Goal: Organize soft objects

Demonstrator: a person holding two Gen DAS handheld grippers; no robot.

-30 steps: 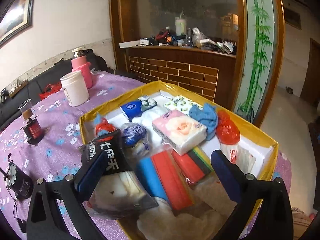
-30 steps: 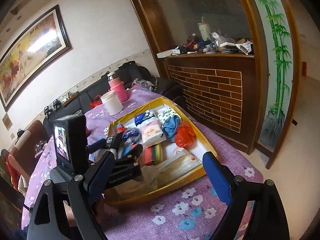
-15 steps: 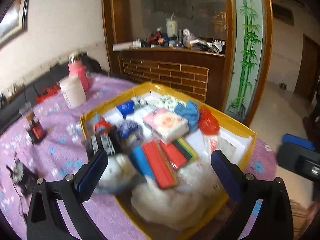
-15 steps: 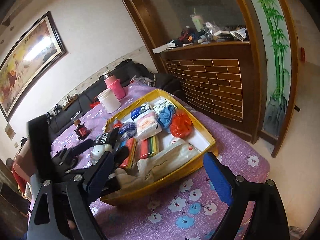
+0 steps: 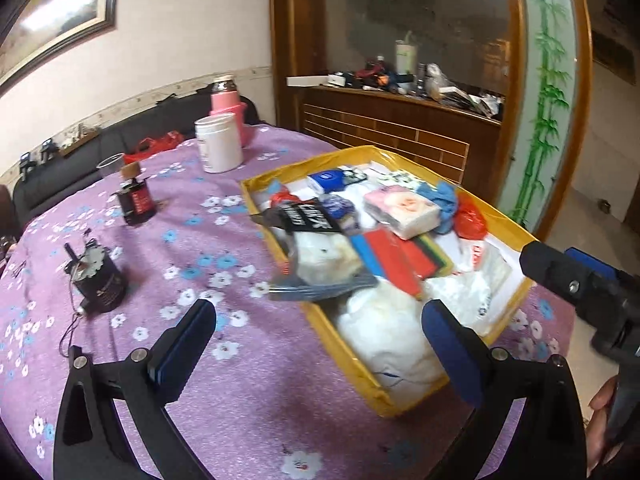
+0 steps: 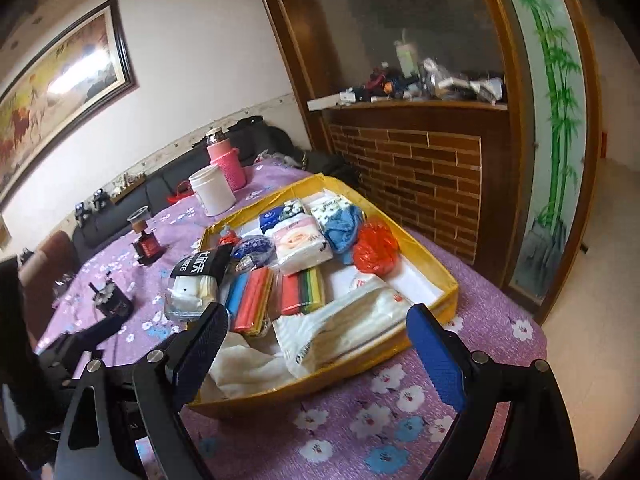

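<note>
A yellow tray [image 5: 408, 402] [image 6: 448, 280] on the purple floral table holds soft things: a pink tissue pack [image 5: 402, 208] [image 6: 302, 244], a blue cloth [image 6: 344, 226], a red plastic bag [image 6: 376, 250], red and blue packs [image 5: 392, 258] [image 6: 250, 298], white bags [image 5: 392, 340] [image 6: 352, 328]. A clear pack with a black label [image 5: 320, 248] [image 6: 196, 280] lies over the tray's left rim. My left gripper [image 5: 316, 346] is open and empty above the table in front of the tray. My right gripper [image 6: 316, 346] is open and empty over the tray's near edge.
A white jar [image 5: 220, 144] and pink flask [image 5: 228, 100] stand at the far side. A small red-and-black stand [image 5: 136, 202] and a dark pot [image 5: 98, 280] sit left of the tray. The right gripper's body [image 5: 580, 292] shows at the right. A brick counter [image 6: 420, 172] is behind.
My left gripper let go of the black-labelled pack, which now lies on the tray's left rim, and pulled back toward the near-left. My right gripper moved slightly closer to the tray.
</note>
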